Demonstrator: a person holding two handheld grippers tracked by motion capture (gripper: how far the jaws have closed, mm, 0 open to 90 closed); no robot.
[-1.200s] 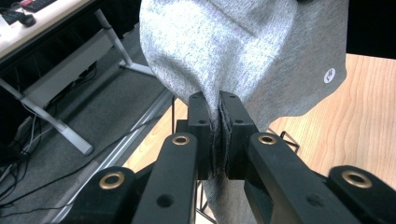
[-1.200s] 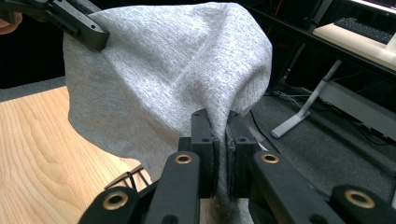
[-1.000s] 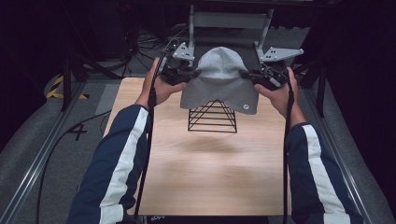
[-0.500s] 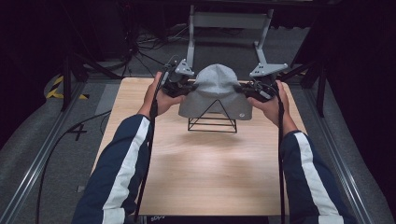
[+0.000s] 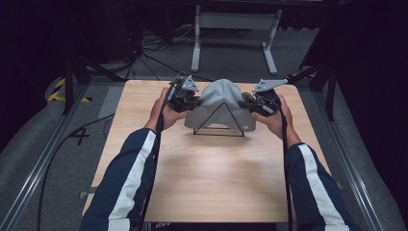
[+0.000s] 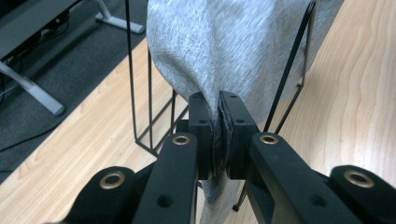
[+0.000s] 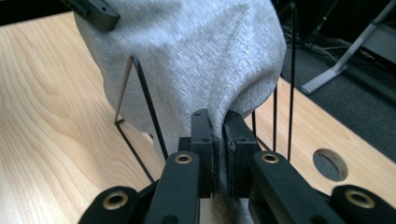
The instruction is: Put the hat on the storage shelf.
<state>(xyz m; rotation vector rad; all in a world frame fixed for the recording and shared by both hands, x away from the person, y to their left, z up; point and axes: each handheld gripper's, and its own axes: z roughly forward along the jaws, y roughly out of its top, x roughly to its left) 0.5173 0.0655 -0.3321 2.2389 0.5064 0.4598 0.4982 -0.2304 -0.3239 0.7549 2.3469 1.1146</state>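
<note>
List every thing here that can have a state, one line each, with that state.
Grey beanie: draped over the wire stand, edges pinched on both sides.
Wire stand: upright on the table, partly covered.
Left gripper: jaws shut on the beanie's hem.
Right gripper: jaws shut on the beanie's hem.

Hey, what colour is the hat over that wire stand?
Heathered grey; the beanie shows best in the right gripper view, draped over the black wire stand.
</note>
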